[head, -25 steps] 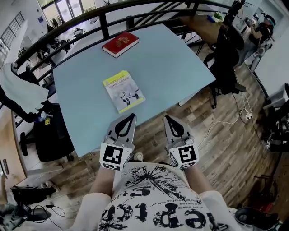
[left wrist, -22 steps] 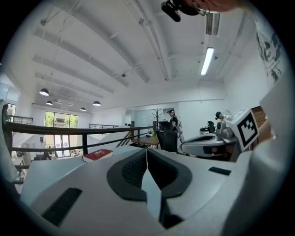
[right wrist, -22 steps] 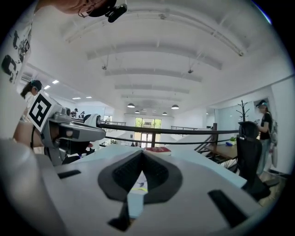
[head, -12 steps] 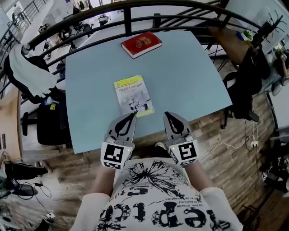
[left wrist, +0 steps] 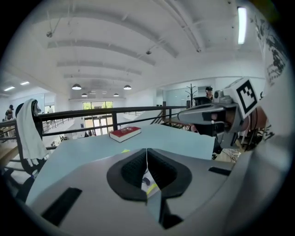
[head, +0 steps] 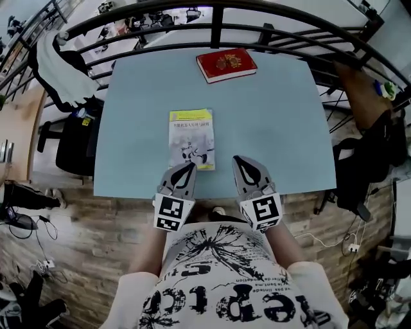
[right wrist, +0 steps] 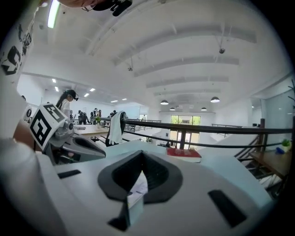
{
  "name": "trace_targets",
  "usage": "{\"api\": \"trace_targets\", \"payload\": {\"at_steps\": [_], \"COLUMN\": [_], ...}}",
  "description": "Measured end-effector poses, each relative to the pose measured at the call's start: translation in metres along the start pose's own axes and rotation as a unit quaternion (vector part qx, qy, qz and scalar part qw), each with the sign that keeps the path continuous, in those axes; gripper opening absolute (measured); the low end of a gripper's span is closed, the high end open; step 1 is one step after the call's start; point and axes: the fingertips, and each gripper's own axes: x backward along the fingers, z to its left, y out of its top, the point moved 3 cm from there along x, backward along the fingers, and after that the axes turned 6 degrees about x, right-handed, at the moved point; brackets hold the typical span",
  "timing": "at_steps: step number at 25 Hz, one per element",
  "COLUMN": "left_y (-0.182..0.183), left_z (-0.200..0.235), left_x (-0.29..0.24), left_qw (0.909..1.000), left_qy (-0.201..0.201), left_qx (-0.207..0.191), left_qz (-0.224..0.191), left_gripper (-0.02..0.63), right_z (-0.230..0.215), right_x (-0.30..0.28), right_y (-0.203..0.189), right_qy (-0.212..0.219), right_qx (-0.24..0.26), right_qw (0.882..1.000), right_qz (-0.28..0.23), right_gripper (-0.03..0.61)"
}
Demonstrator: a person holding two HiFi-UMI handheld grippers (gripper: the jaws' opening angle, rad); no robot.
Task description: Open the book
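A yellow-and-white book (head: 190,138) lies closed near the front of the light blue table (head: 135,115). My left gripper (head: 188,167) is shut and empty, its tips just short of the book's near edge. My right gripper (head: 239,160) is also shut and empty, and hovers to the right of the book's near corner. In the left gripper view the jaws (left wrist: 147,150) meet in a line, with a slice of the book (left wrist: 150,185) showing under them. The right gripper view shows the same closed line (right wrist: 141,153) and part of the book (right wrist: 137,189) below.
A red book (head: 226,64) lies closed at the table's far edge, in front of a black railing (head: 212,13). A chair with a white garment (head: 58,61) stands at the left. Wooden floor lies below the table's near edge.
The head view has swung so that the table sits square in front. Both grippers, still shut, have come forward over the table's near edge, closer to the yellow book.
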Motion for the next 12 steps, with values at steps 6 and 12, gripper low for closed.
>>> {"api": "trace_targets", "payload": {"at_steps": [6,12], "left_y": [-0.046,-0.091], "left_z": [-0.01,-0.012], "left_x": [-0.043,-0.081], "left_qw": [0.997,0.9858], "left_qy": [0.019,0.022], "left_qx": [0.03,0.064], "left_qz": [0.069,0.154], "left_gripper": [0.02,0.026], "right_z": [-0.019,-0.032], "right_x": [-0.004,-0.004], "right_y": [-0.03,-0.055], "right_qy": [0.045,0.065], "right_qx": [-0.006,-0.017], "right_qw": [0.999,0.997], "right_qz": [0.02,0.04], "right_gripper": [0.011,0.011]}}
